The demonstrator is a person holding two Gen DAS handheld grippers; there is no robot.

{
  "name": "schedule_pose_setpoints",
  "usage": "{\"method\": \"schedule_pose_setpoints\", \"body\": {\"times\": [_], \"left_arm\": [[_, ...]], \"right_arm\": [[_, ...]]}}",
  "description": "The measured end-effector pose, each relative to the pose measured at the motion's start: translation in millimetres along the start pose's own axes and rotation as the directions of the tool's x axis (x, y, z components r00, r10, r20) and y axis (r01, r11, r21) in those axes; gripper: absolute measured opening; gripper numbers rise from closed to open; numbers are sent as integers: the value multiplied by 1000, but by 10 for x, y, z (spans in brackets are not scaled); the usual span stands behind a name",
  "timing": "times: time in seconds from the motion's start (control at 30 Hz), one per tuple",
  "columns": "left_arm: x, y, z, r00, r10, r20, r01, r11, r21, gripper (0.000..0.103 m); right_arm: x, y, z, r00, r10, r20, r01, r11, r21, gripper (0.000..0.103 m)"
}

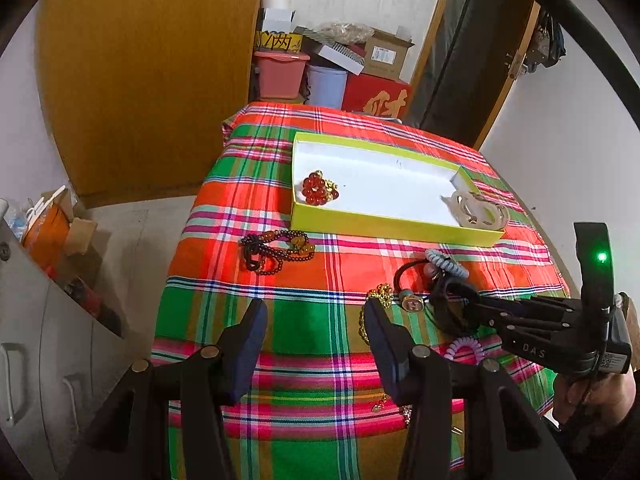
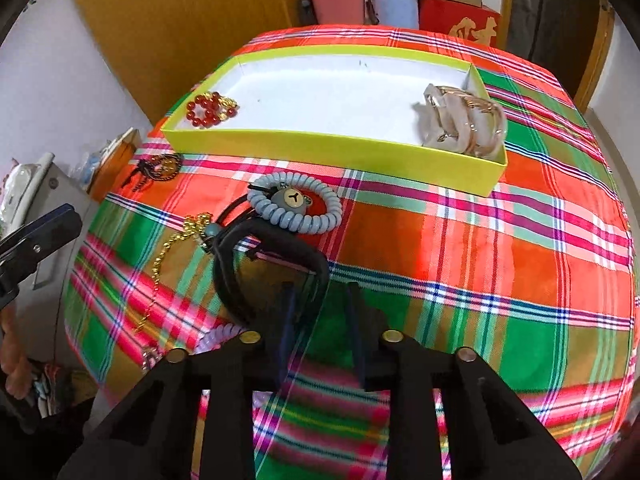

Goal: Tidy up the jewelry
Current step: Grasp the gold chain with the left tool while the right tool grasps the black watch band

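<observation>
Dark beaded bracelet (image 1: 274, 250) lies left on the plaid cloth (image 2: 480, 260), outside the yellow-rimmed shallow box (image 1: 394, 228). Left gripper (image 1: 316, 320) hangs wide open, holding nothing. Right gripper (image 2: 320, 292), jaws part-open, straddles the black fabric hair tie (image 2: 272, 268), apparently not yet clamped. Judgement: pinch 1 strand only, lift clear of the gold chain (image 2: 168, 248).

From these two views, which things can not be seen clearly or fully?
- Gold chain: left wrist view, partly hidden behind the left gripper finger; its lower end too.
- Purple coil tie: right wrist view, mostly covered by the right gripper.
- Black hair band: whether the right fingers pinch it is unclear.
- Dark bead bracelet: right wrist view, too small for detail.
</observation>
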State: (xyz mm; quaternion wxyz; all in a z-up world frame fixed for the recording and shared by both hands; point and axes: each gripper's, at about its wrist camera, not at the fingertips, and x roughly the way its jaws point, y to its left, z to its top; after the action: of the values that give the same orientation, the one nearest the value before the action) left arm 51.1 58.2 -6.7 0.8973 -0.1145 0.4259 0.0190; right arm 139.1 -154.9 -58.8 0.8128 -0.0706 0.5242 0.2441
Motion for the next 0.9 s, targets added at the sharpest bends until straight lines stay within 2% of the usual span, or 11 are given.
{"method": "schedule_pose_setpoints", "body": {"times": [0.03,0.13,0.33,0.57,0.63,0.73,0.8,0.9], "left_arm": [[15,0,0,1000,-1,-3,1,1000,0,50],[85,-24,-2,1000,-4,-18,4,1000,4,50],[271,-132,-30,998,-22,-53,23,999,23,50],[597,-344,-102,994,-10,-111,20,995,95,50],[655,-397,-120,993,-11,-119,24,993,113,46],[682,-492,-131,996,21,-88,-5,985,174,39],[700,-527,-126,996,35,-81,-19,981,193,23],[721,-551,-112,996,59,-74,-42,976,213,6]], "right_arm": [[5,5,8,1000,-1,0,1,1000,-6,12],[5,18,17,1000,-8,9,8,1000,-12,4],[-153,-71,-21,999,-5,40,5,1000,6,4],[-387,-249,-40,997,5,82,-9,998,57,4],[-425,-278,-39,996,7,89,-13,998,65,4],[-475,-342,-50,995,13,94,-20,997,74,4],[-479,-353,-46,995,14,97,-22,997,78,4],[-495,-389,-51,995,15,100,-24,996,85,4]]}}
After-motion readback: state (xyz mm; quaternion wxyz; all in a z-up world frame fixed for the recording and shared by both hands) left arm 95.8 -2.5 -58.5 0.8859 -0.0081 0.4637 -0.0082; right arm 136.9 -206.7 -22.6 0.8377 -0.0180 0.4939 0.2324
